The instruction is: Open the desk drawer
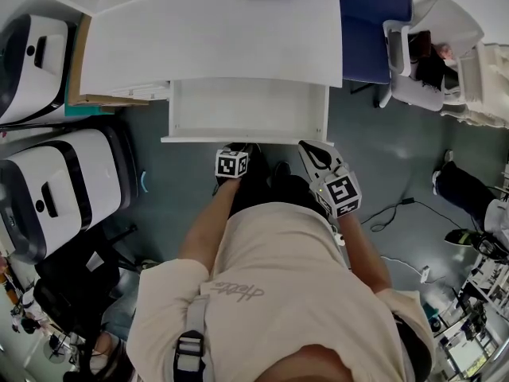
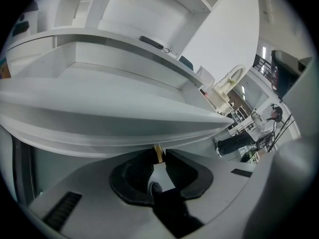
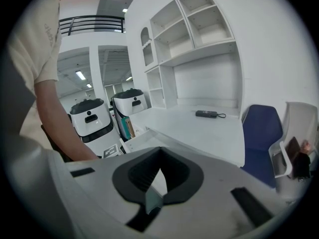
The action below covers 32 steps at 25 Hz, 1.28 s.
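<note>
Left gripper view: the left gripper point(image 2: 158, 157) pinches the small brass knob point(image 2: 158, 151) on the drawer point(image 1: 246, 110), which stands well out from the desk point(image 1: 207, 38) on its near side. The right gripper point(image 3: 159, 150) is pressed together and empty. Pull straight and level toward the person, so the knob does not slip.

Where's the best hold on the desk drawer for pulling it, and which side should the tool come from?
Take the small brass knob on the front panel of the drawer, coming straight at it from the person's side. The panel looks flat and smooth, and the knob is the only part seen sticking out for jaws to close round. The left tool is shut on it there.
</note>
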Tool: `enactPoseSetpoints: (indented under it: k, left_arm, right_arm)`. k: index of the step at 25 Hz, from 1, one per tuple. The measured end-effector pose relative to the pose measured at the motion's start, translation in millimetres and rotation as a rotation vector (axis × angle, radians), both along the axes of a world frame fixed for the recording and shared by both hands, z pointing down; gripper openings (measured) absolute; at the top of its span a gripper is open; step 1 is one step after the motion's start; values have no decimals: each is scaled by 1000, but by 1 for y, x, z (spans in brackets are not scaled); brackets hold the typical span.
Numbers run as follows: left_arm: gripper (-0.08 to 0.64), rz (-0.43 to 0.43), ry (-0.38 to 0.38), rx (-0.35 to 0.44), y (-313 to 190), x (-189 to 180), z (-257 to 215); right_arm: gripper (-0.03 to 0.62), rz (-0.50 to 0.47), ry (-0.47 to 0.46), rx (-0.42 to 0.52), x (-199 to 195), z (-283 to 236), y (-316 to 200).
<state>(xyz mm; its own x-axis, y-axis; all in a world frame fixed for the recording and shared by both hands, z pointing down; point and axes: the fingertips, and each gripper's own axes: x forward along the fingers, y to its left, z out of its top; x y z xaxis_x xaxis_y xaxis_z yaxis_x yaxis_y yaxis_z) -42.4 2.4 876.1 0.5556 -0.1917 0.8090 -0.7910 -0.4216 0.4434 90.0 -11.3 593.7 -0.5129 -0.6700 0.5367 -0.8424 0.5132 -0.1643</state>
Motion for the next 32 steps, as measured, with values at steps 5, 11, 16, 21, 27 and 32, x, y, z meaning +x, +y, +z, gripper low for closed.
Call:
enactPoseSetpoints:
  k: [5,11,16,21,27,32]
  left_arm:
    - [80,14,-19,-6,18,-5,0]
    - [80,11,-38,-13,37,-10,0]
    - [80,9,-67,-7,50,-10,-2]
    - [80,28,-104,13,60,-10,2]
    - [80,-104,-156,97,58,-17,-5]
    - [78,-175,-162,97,79,-23,-14]
  right_arm:
    - [-5,4,-22,-6,8,2,18]
    - [-5,-7,-34,-7,13,4,41]
    - [-5,-23,-35,-6,19,5,62]
    - [-5,-47,-42,-5,25,6,81]
    - [-5,-76,-44,-4,35,9,104]
    - [-5,-77,-54,-1,53,11,126]
